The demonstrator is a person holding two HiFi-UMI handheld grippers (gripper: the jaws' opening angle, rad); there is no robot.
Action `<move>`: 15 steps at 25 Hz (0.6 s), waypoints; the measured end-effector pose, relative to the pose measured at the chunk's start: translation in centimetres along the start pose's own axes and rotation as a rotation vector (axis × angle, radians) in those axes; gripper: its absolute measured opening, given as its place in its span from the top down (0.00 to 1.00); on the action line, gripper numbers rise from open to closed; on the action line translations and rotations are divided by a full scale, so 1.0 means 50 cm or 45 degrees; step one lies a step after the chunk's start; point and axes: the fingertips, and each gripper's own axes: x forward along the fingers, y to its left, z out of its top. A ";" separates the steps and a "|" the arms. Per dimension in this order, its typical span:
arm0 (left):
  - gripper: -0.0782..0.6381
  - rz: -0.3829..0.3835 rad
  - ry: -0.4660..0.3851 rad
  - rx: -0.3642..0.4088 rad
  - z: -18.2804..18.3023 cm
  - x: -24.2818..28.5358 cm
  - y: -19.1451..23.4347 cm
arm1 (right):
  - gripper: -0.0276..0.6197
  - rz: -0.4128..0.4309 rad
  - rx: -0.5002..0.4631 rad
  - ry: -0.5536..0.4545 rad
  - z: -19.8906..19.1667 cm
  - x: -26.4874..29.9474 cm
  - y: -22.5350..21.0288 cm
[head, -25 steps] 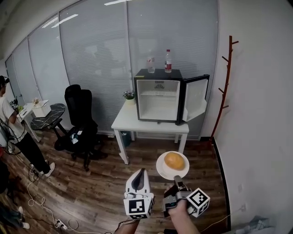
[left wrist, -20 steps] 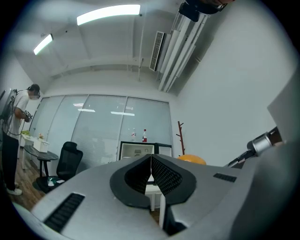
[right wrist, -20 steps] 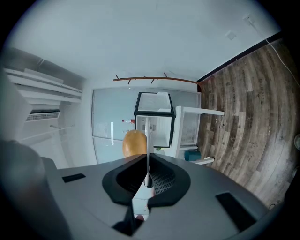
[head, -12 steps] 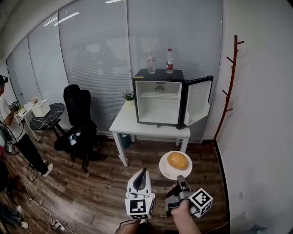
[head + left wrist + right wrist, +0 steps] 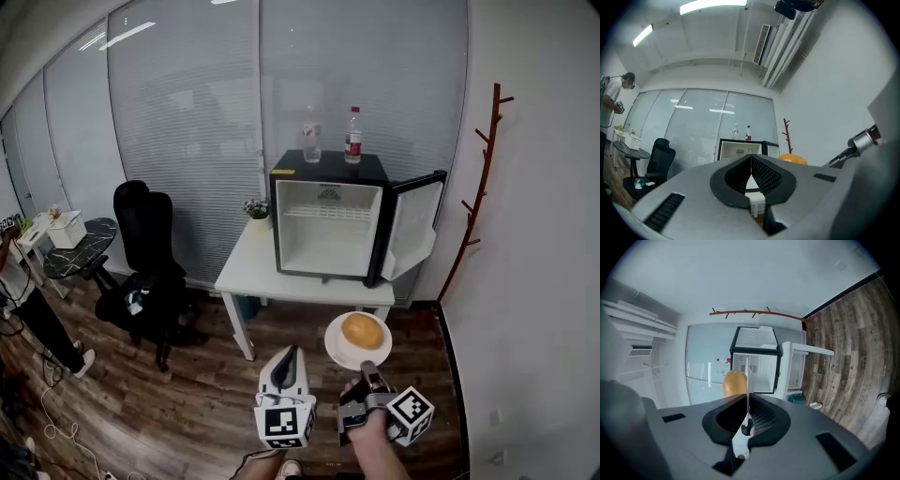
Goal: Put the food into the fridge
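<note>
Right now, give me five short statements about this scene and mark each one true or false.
1. The fridge door stands open. True.
2. The right hand-held gripper is empty. False: it is shut on the rim of the plate carrying the round orange food.
3. Two bottles stand on top of the fridge. True.
4. The left hand-held gripper holds a cup. False: its jaws are together, with nothing between them.
5. The fridge sits on the floor. False: it stands on the white table.
</note>
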 end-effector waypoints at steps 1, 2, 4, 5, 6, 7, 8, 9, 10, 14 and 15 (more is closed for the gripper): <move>0.85 -0.006 -0.001 -0.003 0.000 0.019 0.014 | 0.90 0.004 0.004 -0.007 -0.003 0.023 0.005; 0.85 -0.012 -0.002 -0.004 0.000 0.037 0.028 | 0.90 0.006 0.004 -0.013 -0.006 0.046 0.009; 0.85 -0.022 -0.006 -0.002 -0.003 0.072 0.055 | 0.90 0.003 -0.003 -0.023 -0.012 0.088 0.014; 0.85 -0.023 -0.006 -0.003 -0.006 0.089 0.069 | 0.90 -0.001 -0.006 -0.026 -0.016 0.108 0.015; 0.85 -0.024 -0.006 -0.009 -0.008 0.105 0.083 | 0.90 -0.007 -0.009 -0.028 -0.019 0.128 0.016; 0.85 -0.026 -0.006 -0.016 -0.009 0.122 0.097 | 0.90 -0.011 -0.010 -0.029 -0.023 0.148 0.017; 0.85 -0.028 -0.006 -0.022 -0.010 0.139 0.110 | 0.90 -0.011 -0.011 -0.033 -0.027 0.168 0.019; 0.85 -0.032 -0.005 -0.023 -0.013 0.156 0.122 | 0.90 -0.007 -0.011 -0.038 -0.029 0.188 0.022; 0.85 -0.038 -0.005 -0.020 -0.016 0.171 0.133 | 0.90 0.000 -0.011 -0.044 -0.031 0.207 0.026; 0.85 -0.051 -0.003 -0.013 -0.030 0.224 0.167 | 0.90 0.001 -0.016 -0.057 -0.032 0.269 0.028; 0.85 -0.053 0.000 -0.017 -0.035 0.237 0.172 | 0.90 -0.003 -0.018 -0.058 -0.031 0.283 0.027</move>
